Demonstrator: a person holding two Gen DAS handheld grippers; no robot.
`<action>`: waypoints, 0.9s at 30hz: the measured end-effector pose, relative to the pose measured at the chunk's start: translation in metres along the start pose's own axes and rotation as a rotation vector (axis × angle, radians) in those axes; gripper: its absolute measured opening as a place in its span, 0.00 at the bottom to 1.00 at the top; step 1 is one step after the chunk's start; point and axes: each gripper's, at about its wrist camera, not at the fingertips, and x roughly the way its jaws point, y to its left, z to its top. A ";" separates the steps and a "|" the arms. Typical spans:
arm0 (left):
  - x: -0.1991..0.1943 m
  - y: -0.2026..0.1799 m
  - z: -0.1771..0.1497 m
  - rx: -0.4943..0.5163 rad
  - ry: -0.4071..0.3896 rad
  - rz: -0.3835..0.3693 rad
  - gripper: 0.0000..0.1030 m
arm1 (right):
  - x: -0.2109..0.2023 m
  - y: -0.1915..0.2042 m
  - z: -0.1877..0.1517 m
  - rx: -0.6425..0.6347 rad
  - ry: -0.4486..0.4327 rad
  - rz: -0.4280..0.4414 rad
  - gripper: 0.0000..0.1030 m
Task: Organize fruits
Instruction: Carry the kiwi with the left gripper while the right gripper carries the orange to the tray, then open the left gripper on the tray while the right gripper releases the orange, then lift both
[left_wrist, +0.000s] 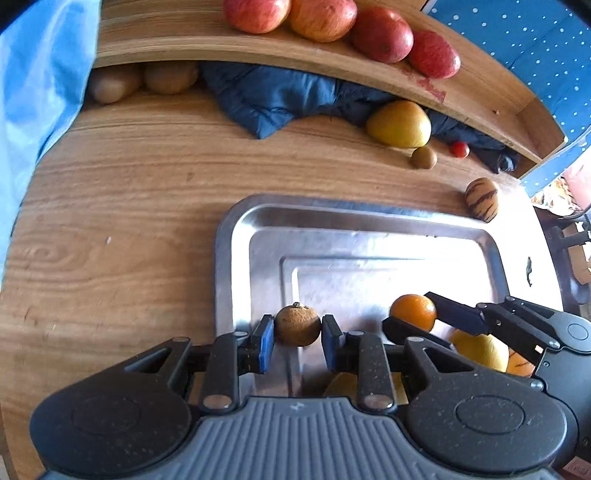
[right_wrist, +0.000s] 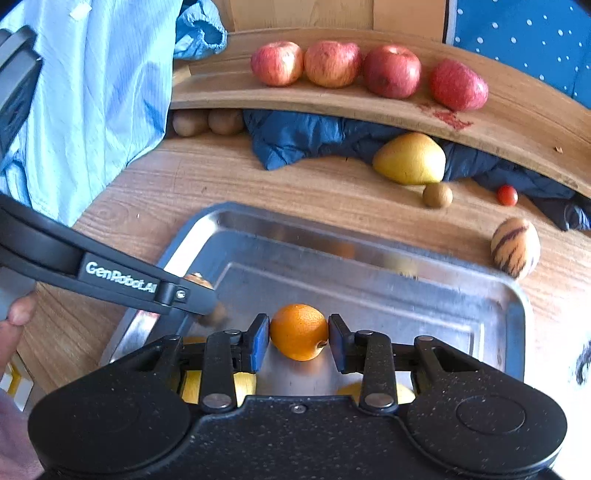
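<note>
In the left wrist view, our left gripper (left_wrist: 297, 334) pinches a brown fruit (left_wrist: 297, 325) over the tray (left_wrist: 236, 236); we should lower gently. In the right wrist view, our right gripper (right_wrist: 298, 339) pinches an orange (right_wrist: 298, 331) above the tray (right_wrist: 369, 258), near the left gripper; we keep them apart.

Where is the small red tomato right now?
The small red tomato lies on the wooden table, far right in both views, against the dark blue cloth under the shelf, right of the small brown fruit.

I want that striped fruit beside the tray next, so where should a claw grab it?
Grip the striped fruit across its narrower middle, coming from above. It lies egg-shaped on the table just off the tray, with open wood around it.
</note>
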 end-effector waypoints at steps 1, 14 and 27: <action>-0.001 0.000 -0.003 -0.003 0.000 0.007 0.29 | 0.000 0.000 -0.002 0.002 0.003 0.000 0.36; -0.018 -0.004 -0.021 -0.053 -0.023 0.044 0.47 | -0.025 0.002 -0.011 -0.038 -0.058 -0.017 0.48; -0.056 -0.006 -0.060 -0.087 -0.103 0.088 0.99 | -0.080 -0.001 -0.049 -0.056 -0.153 -0.047 0.95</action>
